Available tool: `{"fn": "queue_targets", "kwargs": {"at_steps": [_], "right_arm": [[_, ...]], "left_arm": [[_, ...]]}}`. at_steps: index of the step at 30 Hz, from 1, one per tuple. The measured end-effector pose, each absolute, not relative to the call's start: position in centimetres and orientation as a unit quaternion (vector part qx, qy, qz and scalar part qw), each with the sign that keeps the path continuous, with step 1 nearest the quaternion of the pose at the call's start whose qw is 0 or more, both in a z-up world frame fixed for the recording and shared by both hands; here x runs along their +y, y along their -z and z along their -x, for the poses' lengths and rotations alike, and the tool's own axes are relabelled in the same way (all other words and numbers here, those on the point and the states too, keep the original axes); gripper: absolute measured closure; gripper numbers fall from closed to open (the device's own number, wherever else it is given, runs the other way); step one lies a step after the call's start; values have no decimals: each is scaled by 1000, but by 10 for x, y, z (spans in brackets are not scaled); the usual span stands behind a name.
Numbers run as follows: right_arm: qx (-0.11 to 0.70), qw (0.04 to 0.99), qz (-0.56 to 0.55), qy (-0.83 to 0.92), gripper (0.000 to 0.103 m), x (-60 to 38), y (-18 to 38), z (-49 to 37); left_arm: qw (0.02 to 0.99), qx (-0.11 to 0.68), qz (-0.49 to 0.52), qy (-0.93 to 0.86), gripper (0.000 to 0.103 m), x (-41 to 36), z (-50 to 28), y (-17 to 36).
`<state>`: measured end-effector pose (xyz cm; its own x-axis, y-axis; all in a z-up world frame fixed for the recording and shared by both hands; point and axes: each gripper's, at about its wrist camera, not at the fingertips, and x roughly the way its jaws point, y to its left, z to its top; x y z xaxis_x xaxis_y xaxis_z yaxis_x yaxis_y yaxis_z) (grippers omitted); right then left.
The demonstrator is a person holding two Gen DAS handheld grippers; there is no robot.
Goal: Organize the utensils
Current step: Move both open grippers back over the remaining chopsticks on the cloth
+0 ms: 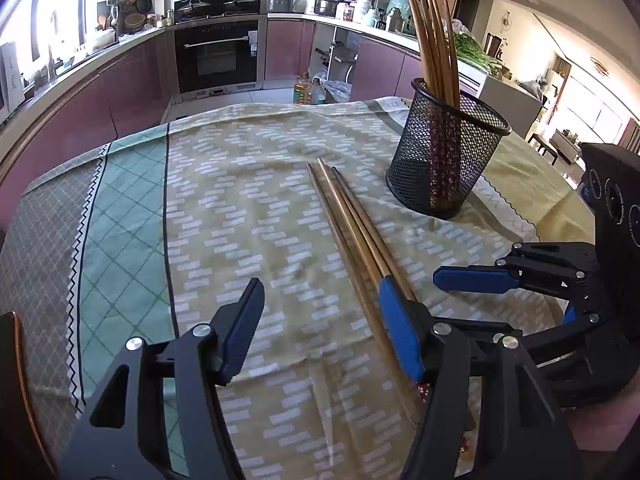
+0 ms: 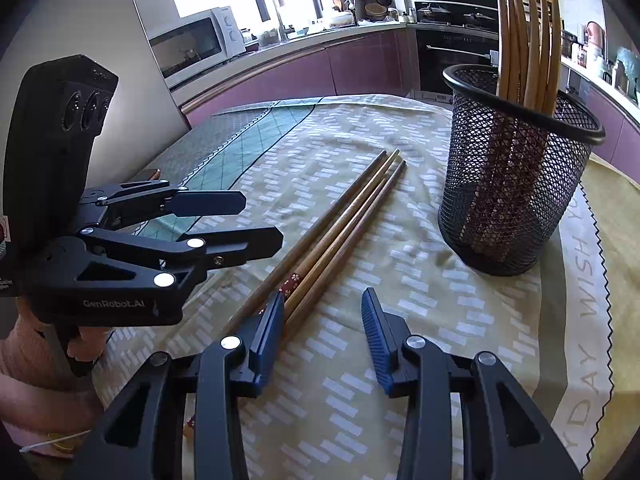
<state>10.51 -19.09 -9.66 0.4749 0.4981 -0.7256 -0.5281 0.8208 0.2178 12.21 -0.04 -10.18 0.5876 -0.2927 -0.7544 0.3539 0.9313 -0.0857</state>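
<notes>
The bench (image 1: 132, 208) is covered by a patterned cloth (image 1: 248, 184), olive with pale dashes across the middle, a green lattice band and a grey border toward one edge. Behind it runs a kitchen counter with purple cabinet fronts (image 1: 132, 76) and a black built-in oven (image 1: 218, 56); the right wrist view also shows a white microwave (image 2: 192, 44) near the window.

On the cloth stands a black mesh holder (image 1: 448, 160), upright, with a cluster of wooden chopsticks (image 1: 434, 36) standing inside it and leaning against its far rim, their tips up. In the right wrist view the same holder (image 2: 516, 176) sits well ahead and to the right of the right gripper.

Beside the holder, but apart from it, a bundle of loose chopsticks (image 1: 352, 216) lies flat on the cloth, side by side and roughly parallel, narrow ends pointing away from the cameras. One of them shows a red flowered band near its thick end (image 2: 290, 284).

The left gripper (image 1: 320, 328) has its fingers spread wide, holding nothing; its right finger (image 1: 400, 328) lies over the loose chopsticks, though contact cannot be confirmed. The right gripper (image 2: 322, 332) is likewise spread wide and grips nothing, and its left finger (image 2: 268, 336) sits over the thick ends of the same bundle. Each gripper appears in the other's view, close alongside, low over the cloth.
</notes>
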Motion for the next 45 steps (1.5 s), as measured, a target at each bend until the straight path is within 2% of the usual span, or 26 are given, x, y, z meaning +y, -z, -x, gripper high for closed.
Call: {"fn": "queue_targets", "kwargs": {"at_steps": [16,25,32,36,43,45], "right_arm": [[424,863,36,-274,73,-193,97,-104],[427,862,30,-271,73,-193,97,-111],[429,862,27,-268,74,-198,99,-116],[430,863,17,-265,77,-197,100,-124],[431,864,-13,-260,83,-199,102,-142],[433,863,-29,-260,87,-202,103,-145]], "left_arm": [[883,429,-65,181,48,-12,-135,109],[876,439,-87,182,56,-25,-148,115],[871,445,-97,186,67,-30,-154,115],[868,450,-94,190,77,-32,-159,113],[865,458,-71,191,81,-28,-174,114],[866,458,-64,188,90,-28,-176,115]]}}
